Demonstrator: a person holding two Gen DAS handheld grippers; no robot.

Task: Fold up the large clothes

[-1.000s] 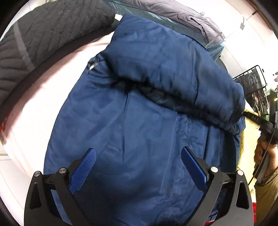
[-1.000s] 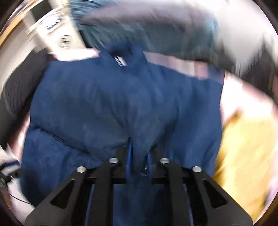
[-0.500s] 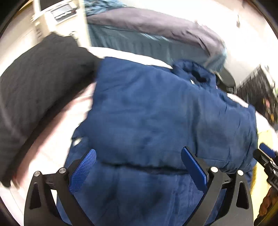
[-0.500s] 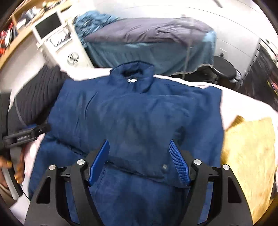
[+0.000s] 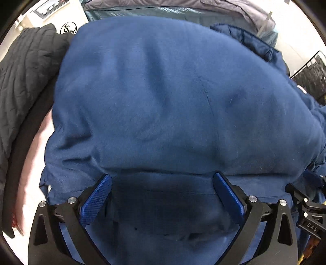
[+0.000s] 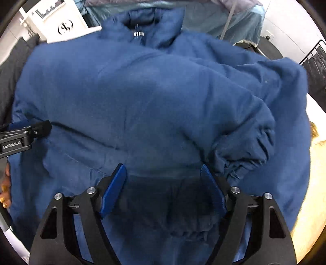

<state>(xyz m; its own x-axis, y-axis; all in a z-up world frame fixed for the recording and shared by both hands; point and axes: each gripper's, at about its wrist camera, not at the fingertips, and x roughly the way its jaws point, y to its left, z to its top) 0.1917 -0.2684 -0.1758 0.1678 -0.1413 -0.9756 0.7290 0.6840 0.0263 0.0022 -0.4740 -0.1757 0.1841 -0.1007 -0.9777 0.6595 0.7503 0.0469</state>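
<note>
A large navy-blue padded jacket (image 5: 173, 97) lies spread on a bed, both sleeves folded across its body; in the right wrist view (image 6: 142, 102) its collar (image 6: 142, 26) is at the far end and an elastic cuff (image 6: 250, 146) lies on the right. My left gripper (image 5: 162, 183) is open and empty, low over the jacket's near left part. My right gripper (image 6: 163, 175) is open and empty, close above the folded sleeve edge. Each gripper shows at the edge of the other's view: the right one (image 5: 309, 203), the left one (image 6: 24, 134).
A black quilted garment (image 5: 24, 77) lies on the left of the pink bed sheet (image 5: 38, 142). A yellow fuzzy cloth (image 6: 313, 183) lies on the right. A grey-and-teal covered bed (image 6: 234, 18), a white appliance (image 6: 59, 22) and a black wire rack (image 5: 311, 73) stand beyond.
The right gripper has let go of the sleeve it held a second ago and is now open. Both grippers have moved down close over the jacket.
</note>
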